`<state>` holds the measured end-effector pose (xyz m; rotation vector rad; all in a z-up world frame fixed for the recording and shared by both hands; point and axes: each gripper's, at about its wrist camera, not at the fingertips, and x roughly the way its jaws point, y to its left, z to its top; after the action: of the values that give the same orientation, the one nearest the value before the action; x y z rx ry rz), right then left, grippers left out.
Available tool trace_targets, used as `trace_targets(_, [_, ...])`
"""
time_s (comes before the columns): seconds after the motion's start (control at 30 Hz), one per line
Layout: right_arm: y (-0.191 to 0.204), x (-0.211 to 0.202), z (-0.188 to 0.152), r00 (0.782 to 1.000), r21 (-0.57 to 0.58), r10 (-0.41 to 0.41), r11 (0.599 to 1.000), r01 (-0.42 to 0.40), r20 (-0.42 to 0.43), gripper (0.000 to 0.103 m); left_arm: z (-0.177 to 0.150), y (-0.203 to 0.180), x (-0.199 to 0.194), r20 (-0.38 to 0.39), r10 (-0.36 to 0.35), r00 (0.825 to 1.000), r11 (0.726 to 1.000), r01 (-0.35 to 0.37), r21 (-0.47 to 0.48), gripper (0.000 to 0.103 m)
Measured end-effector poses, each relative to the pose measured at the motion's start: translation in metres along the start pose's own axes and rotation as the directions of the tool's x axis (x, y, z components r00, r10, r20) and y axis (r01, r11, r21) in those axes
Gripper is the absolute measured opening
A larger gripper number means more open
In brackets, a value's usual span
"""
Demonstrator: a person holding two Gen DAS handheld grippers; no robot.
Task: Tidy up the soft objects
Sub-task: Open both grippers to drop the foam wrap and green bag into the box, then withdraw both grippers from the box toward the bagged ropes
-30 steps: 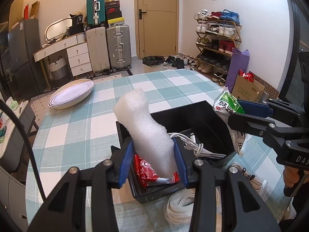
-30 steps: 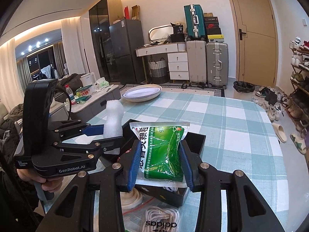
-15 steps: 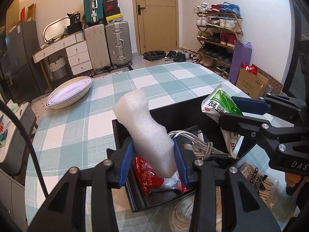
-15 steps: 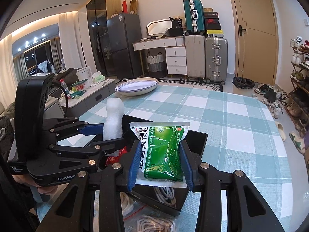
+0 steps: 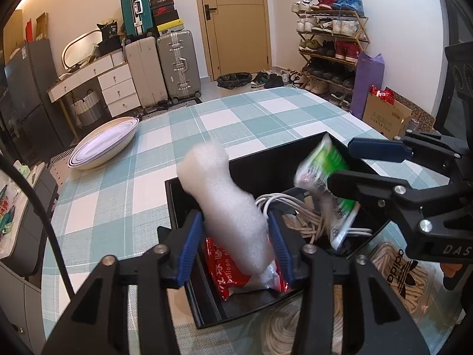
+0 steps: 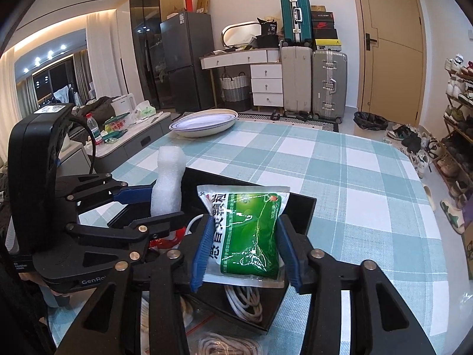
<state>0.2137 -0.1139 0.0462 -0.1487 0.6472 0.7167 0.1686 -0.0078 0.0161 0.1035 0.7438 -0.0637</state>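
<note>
Two drops underway | left gripper [image 5: 236, 248] jaws just widened, foam [image 5: 224, 207] loose between them over bin [image 5: 207, 183] | right gripper [image 6: 245, 248] likewise releasing green packet [image 6: 251, 233] | cables, red packet already binned

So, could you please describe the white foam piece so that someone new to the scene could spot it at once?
Find the checked table and the black bin at its near end. Over the bin's left side, the foam piece stands tilted between the blue pads of the left gripper, whose jaws have just been opening. Unlike the glossy green packet beside it, it is plain, matte white and unprinted.
</note>
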Motion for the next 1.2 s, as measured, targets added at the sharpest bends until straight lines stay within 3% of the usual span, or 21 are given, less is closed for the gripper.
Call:
trace_targets(0.07, [-0.001,-0.007,0.000,1.000,0.000,-0.008,1.000,0.008,0.018,0.061,0.000,0.000,-0.005,0.005,-0.022,1.000,1.000,0.022,-0.006,0.065])
trace_targets(0.2, [-0.004,-0.027,-0.003,0.999,0.010,-0.017,1.000,0.017,0.037,0.079,-0.002,0.000,-0.018,0.029,-0.029,0.999,0.999,0.030,-0.017,0.072])
trace_targets(0.27, [-0.008,-0.038,-0.007,0.998,0.026,-0.026,0.999,0.025,0.050,0.091,-0.004,0.002,-0.027,0.050,-0.029,0.998,0.999,0.031,-0.031,0.086])
trace_targets(0.43, [-0.015,-0.063,-0.017,0.995,0.080,-0.067,0.995,0.061,0.076,0.102,-0.011,0.007,-0.046,0.082,-0.033,0.996,0.997,0.038,-0.065,0.103])
trace_targets(0.83, [0.002,-0.086,-0.050,0.997,0.009,-0.081,0.997,0.081,-0.012,0.103,-0.042,0.012,-0.079,0.106,-0.026,0.994,0.995,0.036,-0.091,0.103])
trace_targets(1.2, [0.016,-0.080,-0.068,0.991,-0.065,-0.092,0.994,0.086,-0.096,0.103,-0.053,0.011,-0.087,0.105,-0.027,0.994,0.995,0.037,-0.095,0.103])
